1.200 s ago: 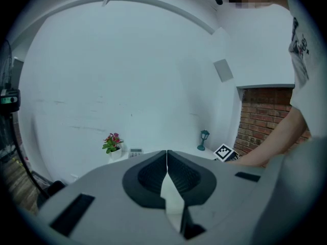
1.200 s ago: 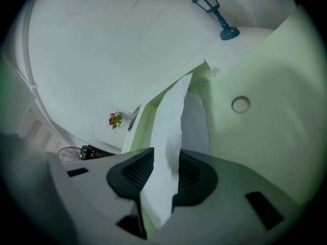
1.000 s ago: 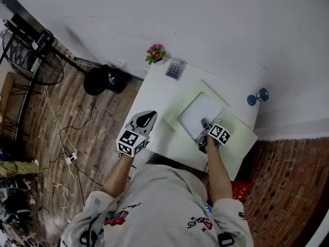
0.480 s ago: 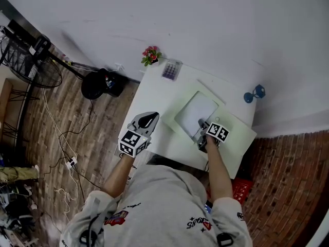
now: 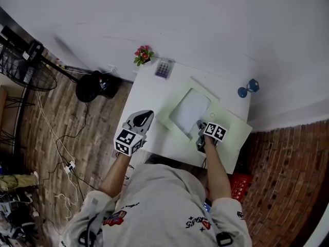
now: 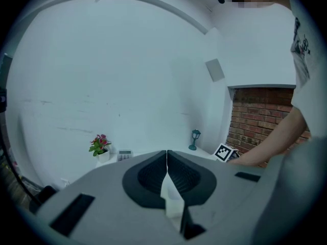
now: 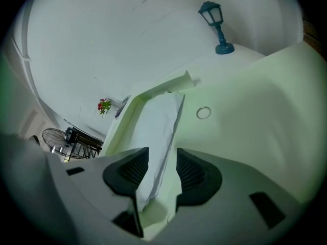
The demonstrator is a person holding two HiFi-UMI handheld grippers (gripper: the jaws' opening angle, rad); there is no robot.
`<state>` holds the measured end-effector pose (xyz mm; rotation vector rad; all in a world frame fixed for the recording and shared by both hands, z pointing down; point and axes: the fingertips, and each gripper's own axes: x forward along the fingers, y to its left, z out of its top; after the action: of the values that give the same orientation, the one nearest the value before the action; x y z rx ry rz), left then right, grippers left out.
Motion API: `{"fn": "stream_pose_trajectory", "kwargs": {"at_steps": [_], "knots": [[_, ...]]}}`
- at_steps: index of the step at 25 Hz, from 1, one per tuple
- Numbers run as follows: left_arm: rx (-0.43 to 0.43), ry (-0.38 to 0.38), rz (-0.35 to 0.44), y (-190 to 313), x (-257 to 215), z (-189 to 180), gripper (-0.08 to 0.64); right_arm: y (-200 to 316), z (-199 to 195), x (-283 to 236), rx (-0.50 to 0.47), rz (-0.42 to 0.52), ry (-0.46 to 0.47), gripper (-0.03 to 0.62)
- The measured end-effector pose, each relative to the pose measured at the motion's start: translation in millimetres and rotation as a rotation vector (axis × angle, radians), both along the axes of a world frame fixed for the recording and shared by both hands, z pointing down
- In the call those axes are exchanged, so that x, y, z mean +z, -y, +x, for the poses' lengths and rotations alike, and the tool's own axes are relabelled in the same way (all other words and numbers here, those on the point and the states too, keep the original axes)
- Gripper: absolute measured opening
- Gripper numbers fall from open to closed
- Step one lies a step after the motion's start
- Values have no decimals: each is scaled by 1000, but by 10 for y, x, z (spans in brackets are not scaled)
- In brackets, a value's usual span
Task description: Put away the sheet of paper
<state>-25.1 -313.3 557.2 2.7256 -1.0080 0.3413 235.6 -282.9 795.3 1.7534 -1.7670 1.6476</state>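
Observation:
The white sheet of paper (image 5: 189, 110) lies inside an open pale green folder (image 5: 232, 133) on the white table (image 5: 149, 89). In the right gripper view the sheet (image 7: 161, 119) runs down between the jaws of my right gripper (image 7: 162, 158). Those jaws have just been opening; they stand apart with the sheet's near corner loose between them. In the head view the right gripper (image 5: 201, 131) sits at the sheet's near right corner. My left gripper (image 5: 144, 115) hovers over the table's near left edge, shut and empty (image 6: 167, 160).
A small teal lamp figurine (image 5: 248, 89) stands at the table's far right. A flower pot (image 5: 143, 54) and a calculator (image 5: 164, 68) are at the far left corner. A metal ring (image 7: 203, 113) sits on the folder's flap. A fan (image 5: 23, 66) and cables lie on the floor left.
My right gripper has shifted slightly to the right along the sheet's near corner. The left gripper holds its place. The head camera's framing has drifted.

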Motion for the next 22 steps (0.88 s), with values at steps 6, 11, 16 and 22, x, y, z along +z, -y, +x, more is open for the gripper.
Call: {"fn": "stream_pose_trajectory", "kwargs": {"at_steps": [6, 11, 16, 22], "knots": [[69, -28, 10, 44, -35, 319, 23, -250, 251, -282, 4, 76, -8, 9], [132, -41, 28, 86, -118, 616, 23, -342, 504, -674, -35, 185, -195, 9], [180, -57, 62, 130, -257, 833, 23, -347, 609, -1272, -75, 353, -407, 8], [218, -83, 100, 145, -430, 1048, 23, -305, 602, -2282, -91, 630, -611, 6]]}}
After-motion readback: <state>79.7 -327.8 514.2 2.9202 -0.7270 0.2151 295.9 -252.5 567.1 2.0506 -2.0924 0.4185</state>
